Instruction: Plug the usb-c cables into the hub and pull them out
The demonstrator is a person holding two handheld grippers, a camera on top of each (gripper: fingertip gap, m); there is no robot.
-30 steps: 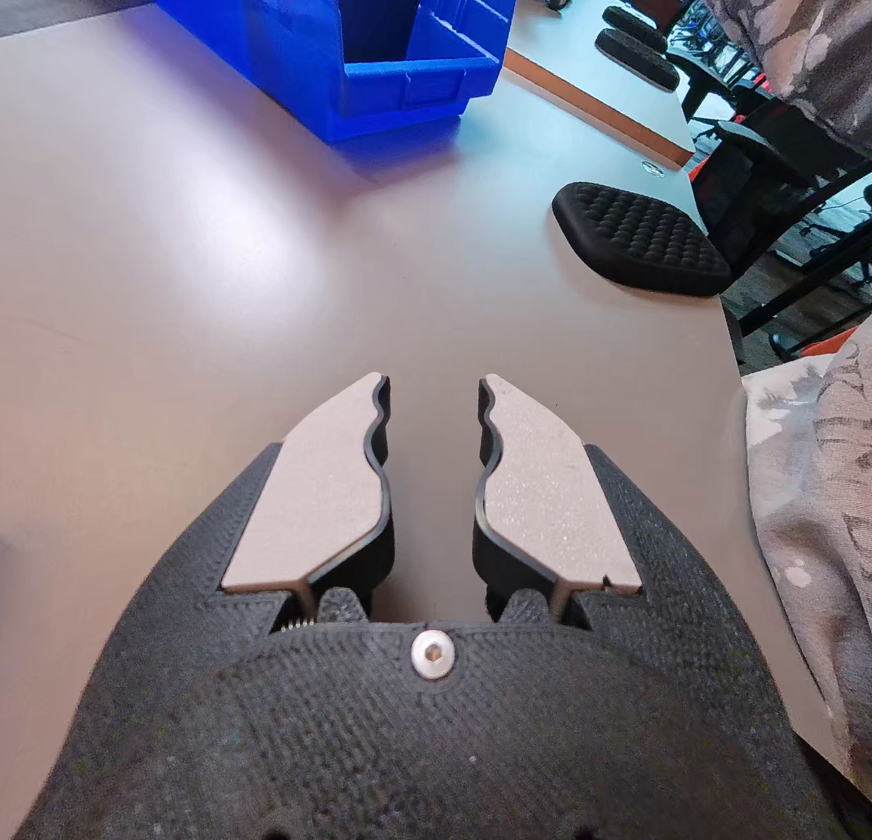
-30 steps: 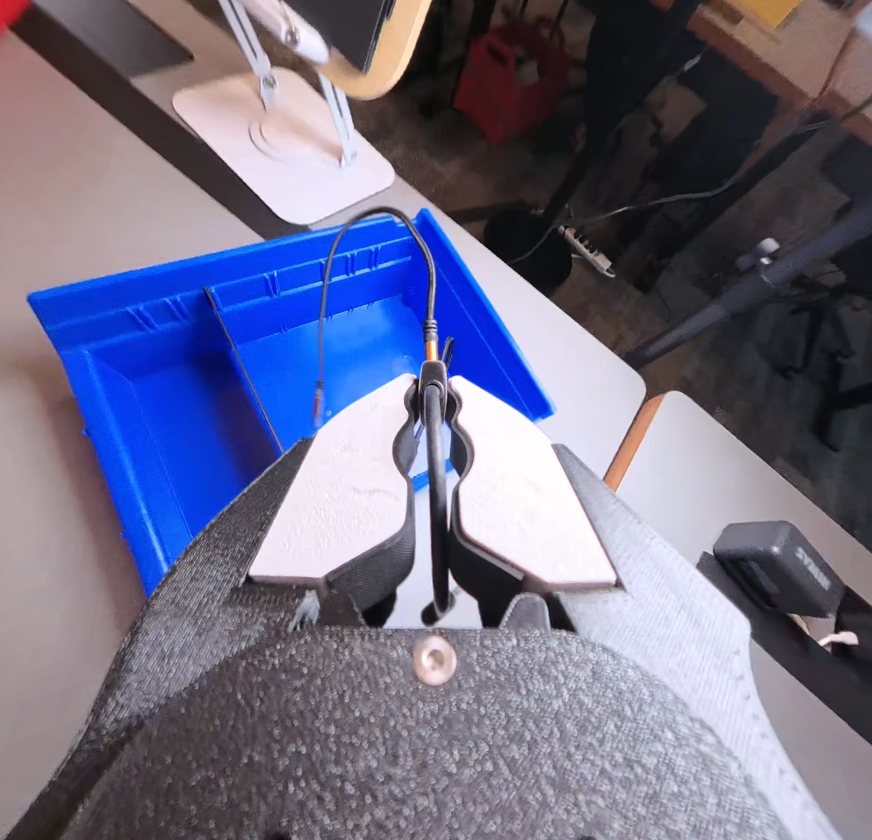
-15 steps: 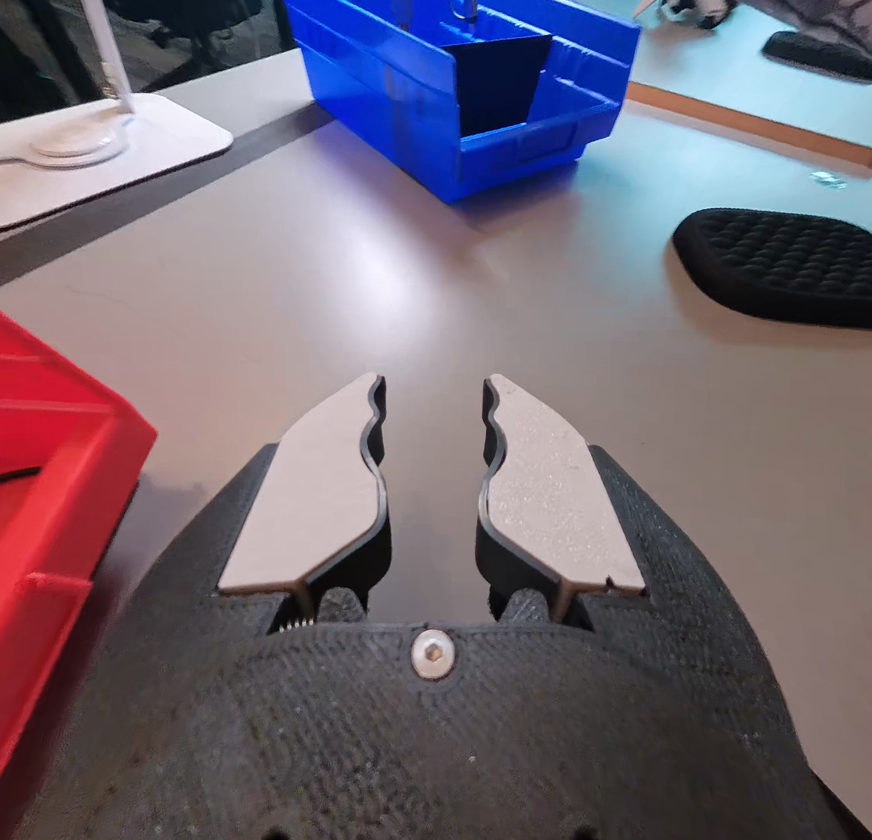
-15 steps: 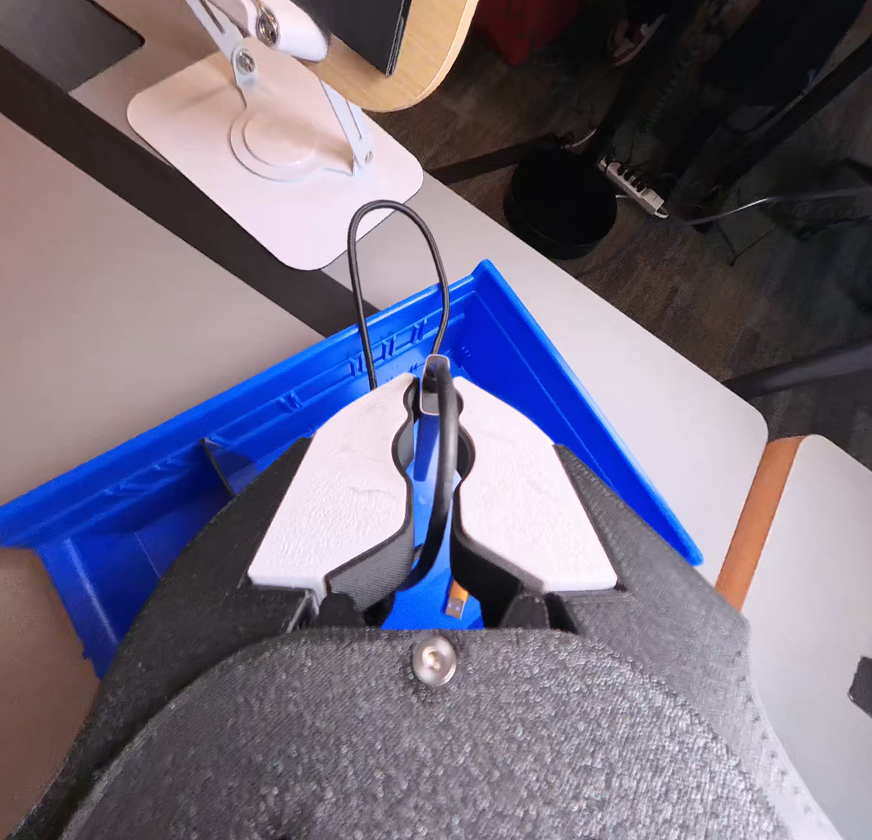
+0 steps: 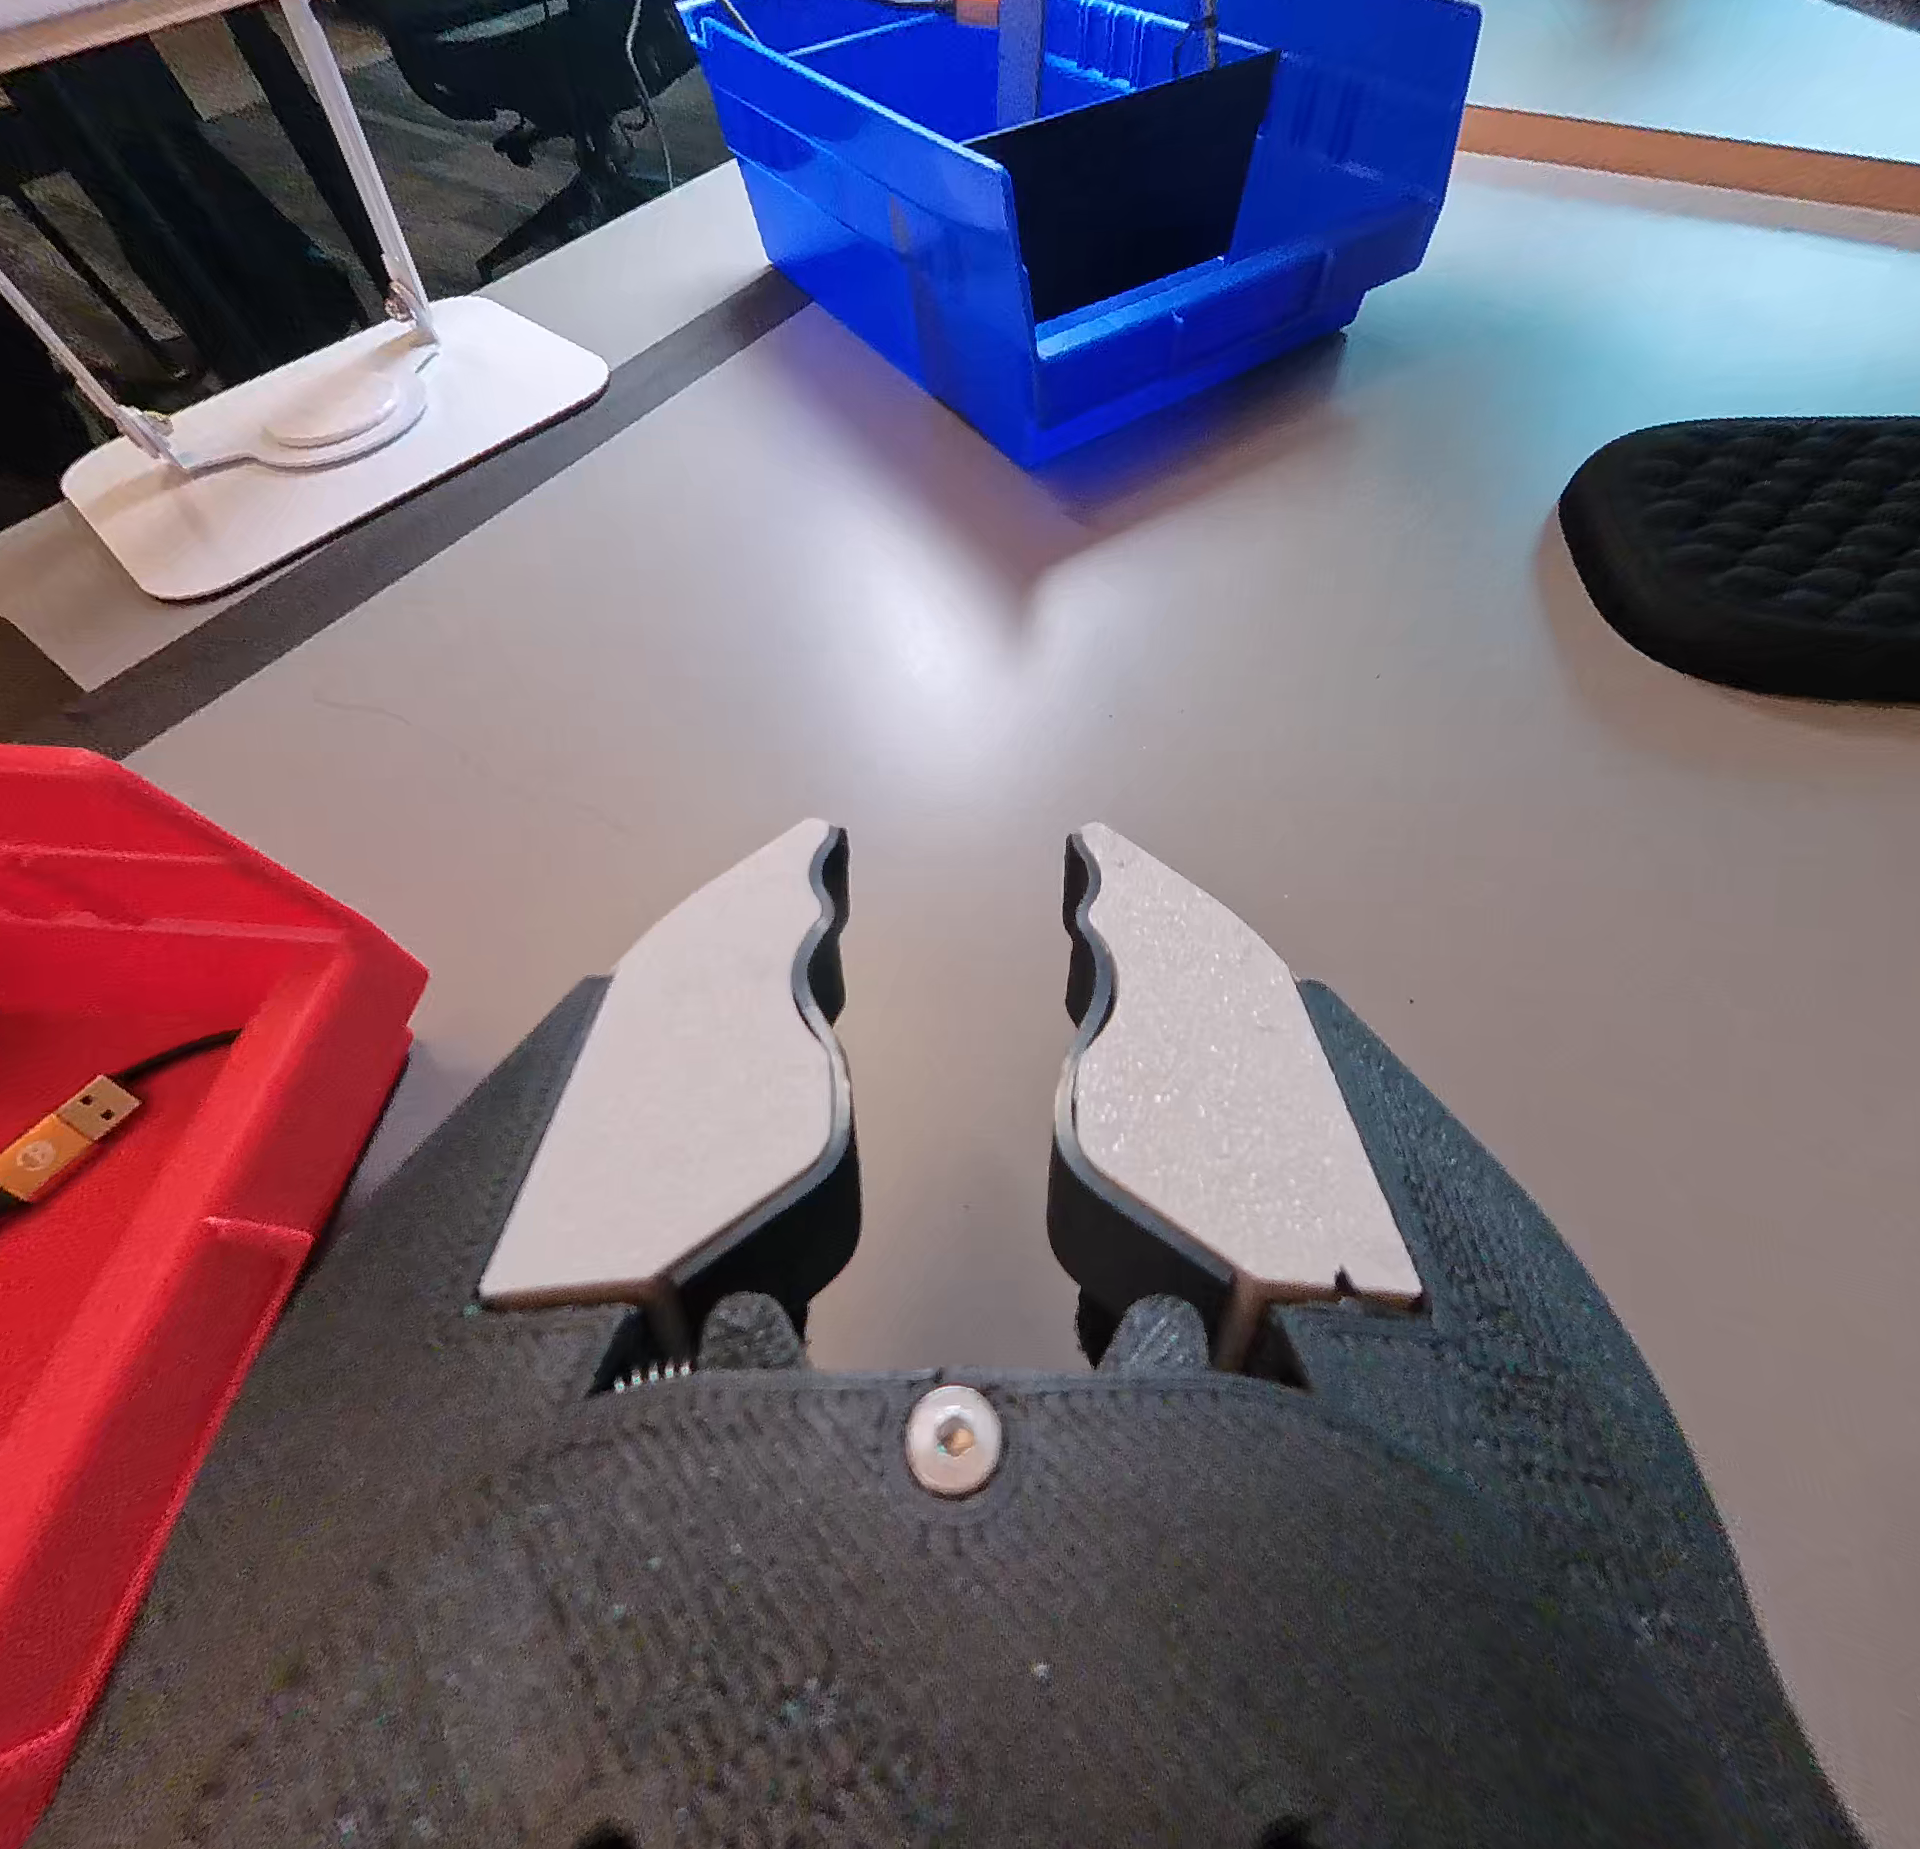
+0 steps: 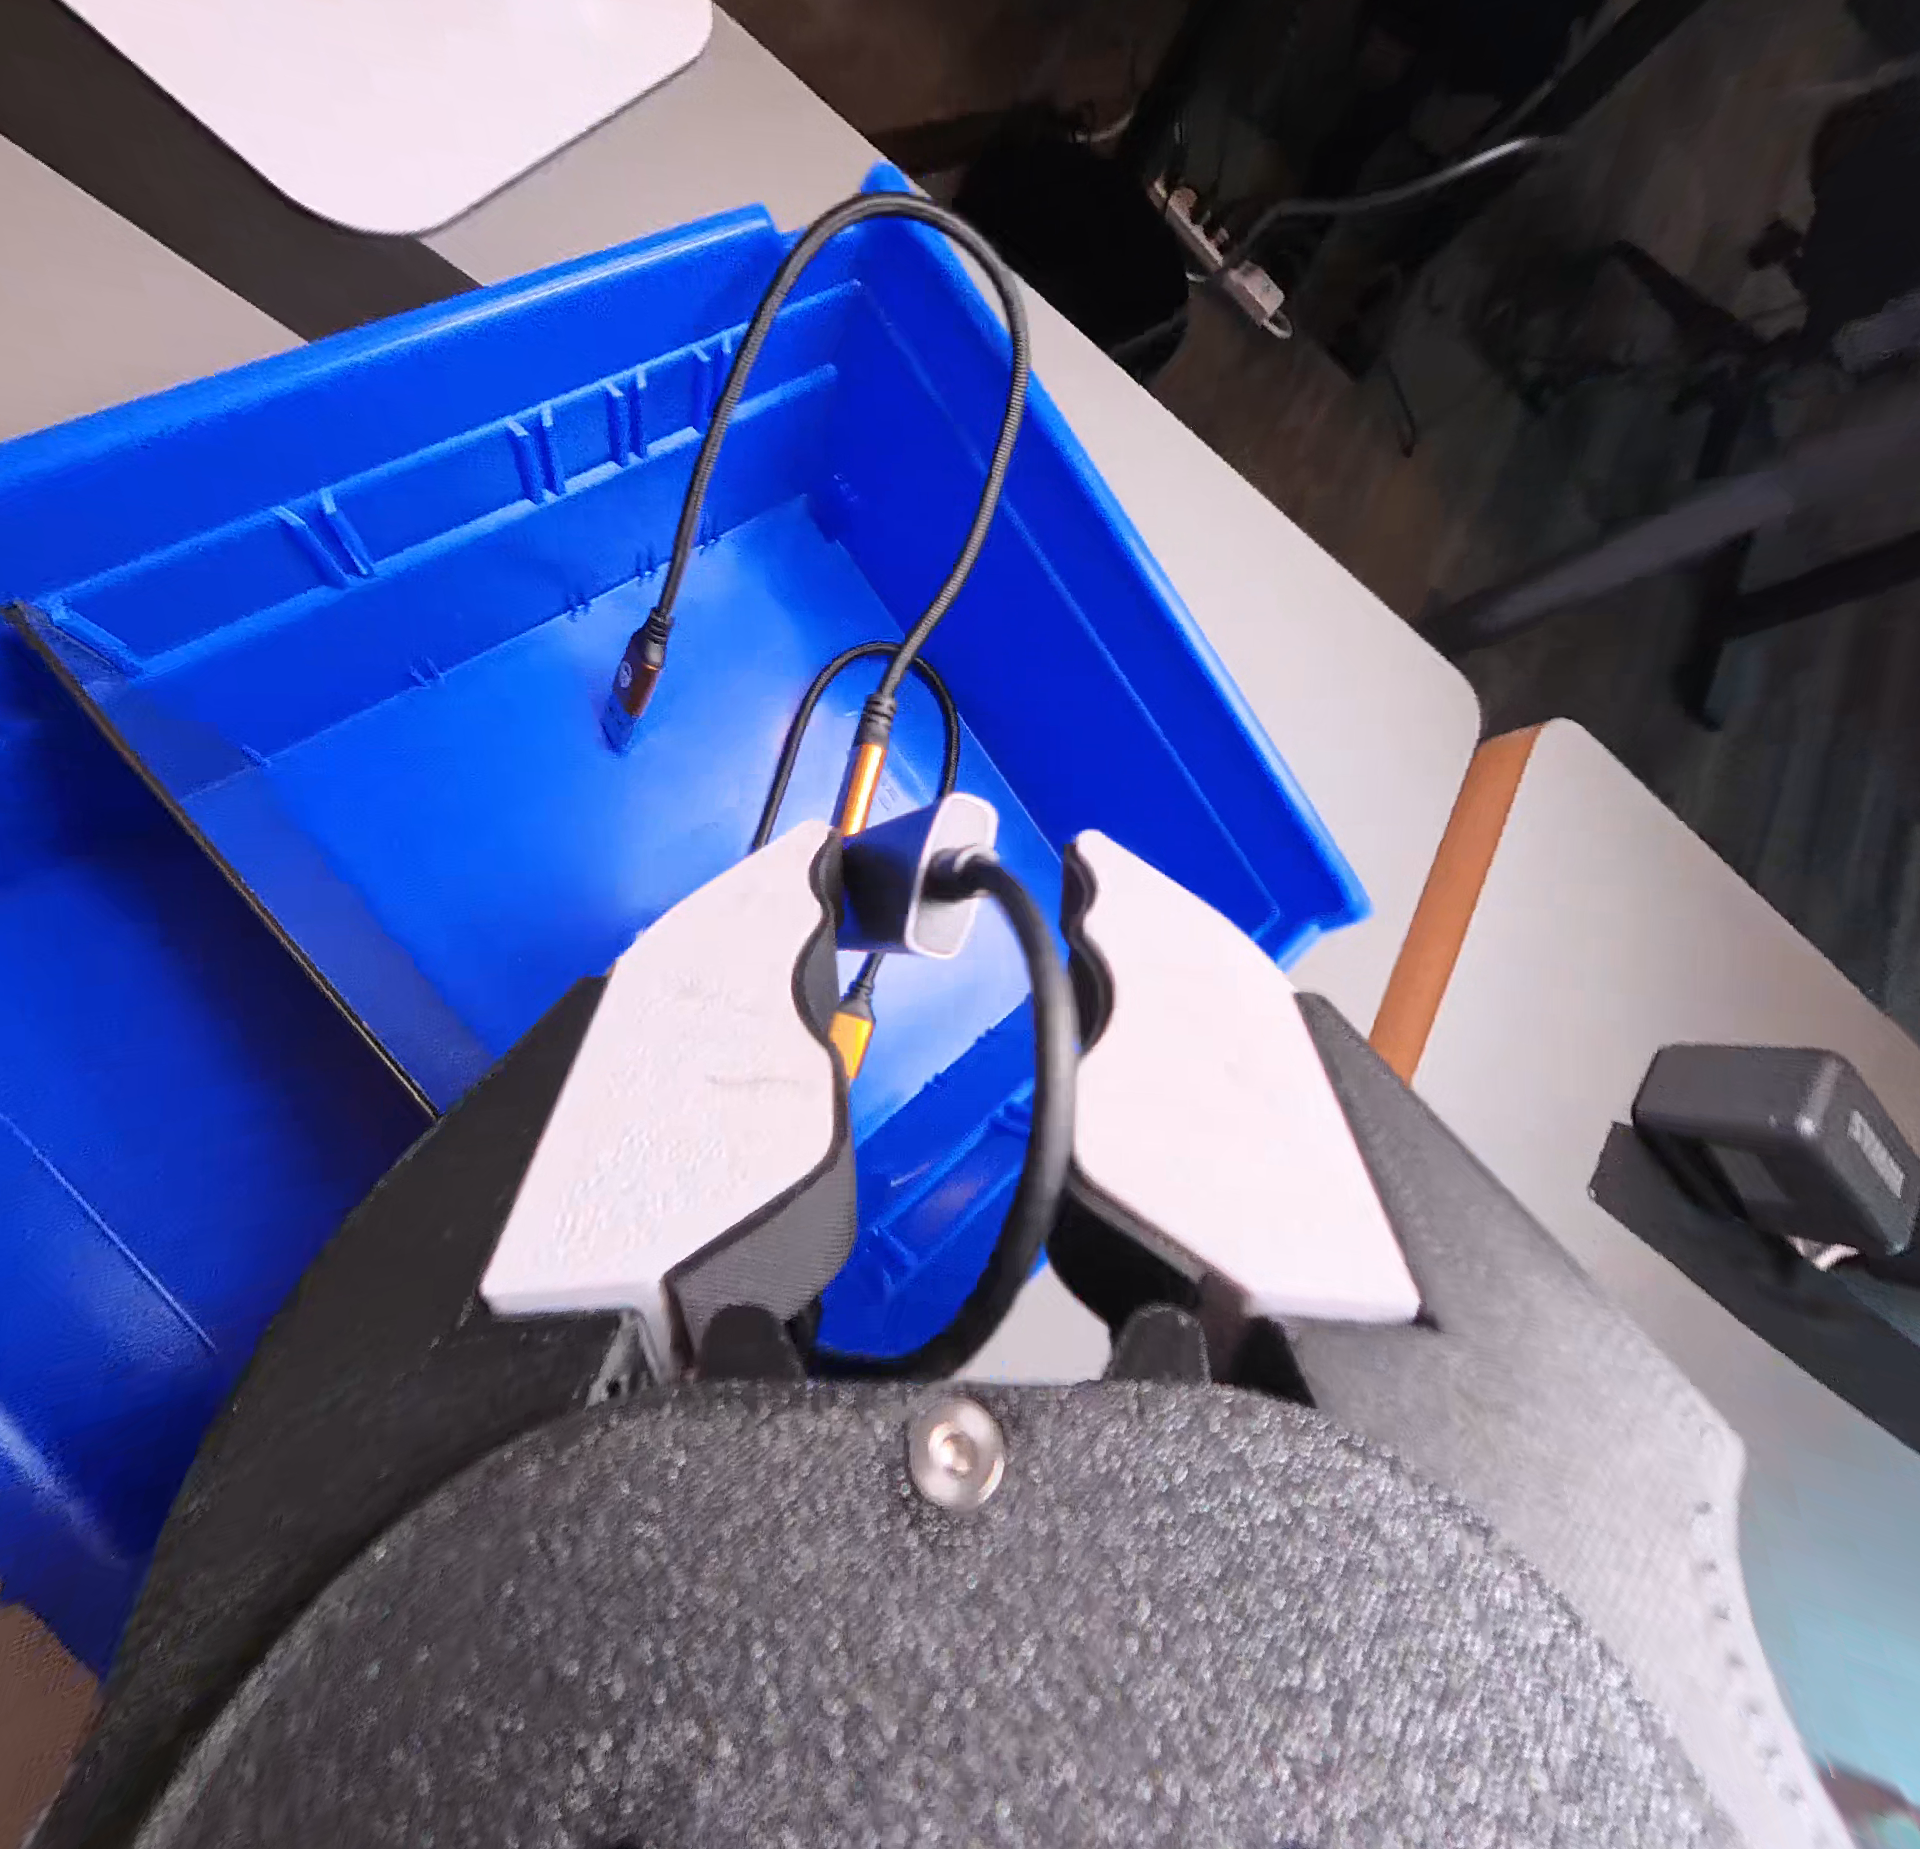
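Over the blue bin (image 6: 436, 552), the right gripper (image 6: 951, 869) has its fingers spread, releasing the hub (image 6: 914, 880) with a braided cable (image 6: 997, 428) plugged in, while the left gripper (image 5: 948, 849) waits wide and empty above the worktop (image 5: 1195, 677).

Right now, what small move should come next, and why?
Probably lift the right hand-held gripper straight up, slowly. Its jaws stand wide apart over the blue bin, so the hub is unclamped, leaning on one finger, and its black lead loops between the fingers and could snag.
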